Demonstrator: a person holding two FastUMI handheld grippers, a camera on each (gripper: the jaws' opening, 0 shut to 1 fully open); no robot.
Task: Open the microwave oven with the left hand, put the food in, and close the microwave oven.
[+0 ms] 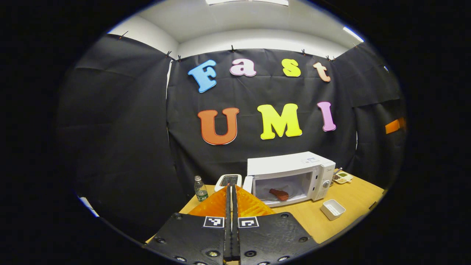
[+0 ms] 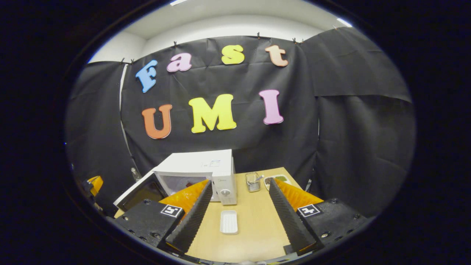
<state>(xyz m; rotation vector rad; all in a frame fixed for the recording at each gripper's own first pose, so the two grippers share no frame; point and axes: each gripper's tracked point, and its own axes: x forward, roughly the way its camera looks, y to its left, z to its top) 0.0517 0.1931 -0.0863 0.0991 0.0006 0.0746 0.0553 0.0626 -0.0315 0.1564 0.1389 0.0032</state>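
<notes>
Inside the white boxy microwave oven [image 1: 290,176] lies the reddish-brown food [image 1: 279,194], its door [image 2: 141,193] open, so the clenched, empty left gripper [image 1: 232,206] must next swing that door closed, while the right gripper [image 2: 239,213] gapes empty.

Your microwave oven [image 1: 290,173] is white, its open door [image 2: 141,193] dark-paned, and the food [image 1: 279,194] inside is reddish-brown. Your fingers [image 2: 283,206] are black and ridged with orange backs, each mount carrying a black-and-white square marker. The table [image 2: 254,224] is pale wood, the small tray [image 2: 229,222] white, the bottle [image 1: 200,189] clear with a green label.
</notes>
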